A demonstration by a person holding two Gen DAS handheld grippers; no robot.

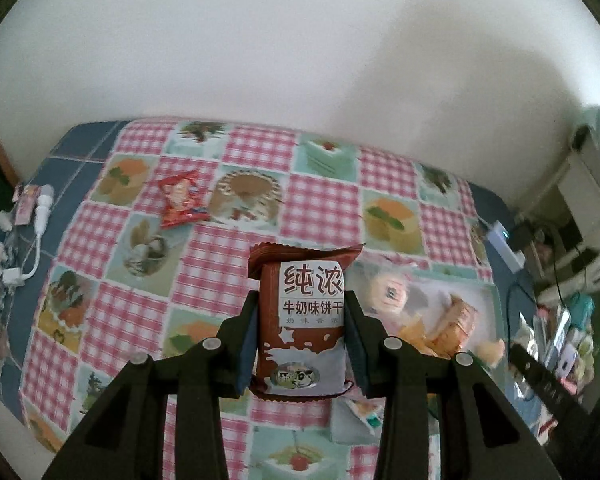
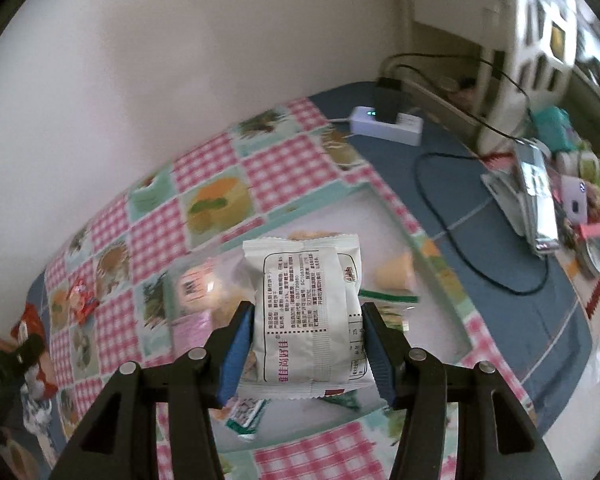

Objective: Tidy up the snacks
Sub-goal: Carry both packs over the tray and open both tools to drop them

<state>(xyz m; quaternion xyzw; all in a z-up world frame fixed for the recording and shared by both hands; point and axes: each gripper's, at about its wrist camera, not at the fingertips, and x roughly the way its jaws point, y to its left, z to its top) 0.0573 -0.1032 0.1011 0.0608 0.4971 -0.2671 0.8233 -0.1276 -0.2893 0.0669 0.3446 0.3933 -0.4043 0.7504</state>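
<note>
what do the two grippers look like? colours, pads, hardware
Both match: left gripper and right gripper have matte black angular linkage arms with triangular cutouts, round silver pivot pins and blue pads on the fingers. No cables, markings or sleeves visible.

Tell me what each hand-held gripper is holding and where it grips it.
Left hand-held gripper: brown milk biscuit packet, pinched across its long sides. Right hand-held gripper: white snack packet, likewise by its sides.

brown biscuit packet (image 1: 300,320): upright, lifted above the checked cloth | white snack packet (image 2: 310,316): printed back showing, raised over the tray (image 2: 440,264) | red snack packet (image 1: 180,200): flat on cloth
</note>
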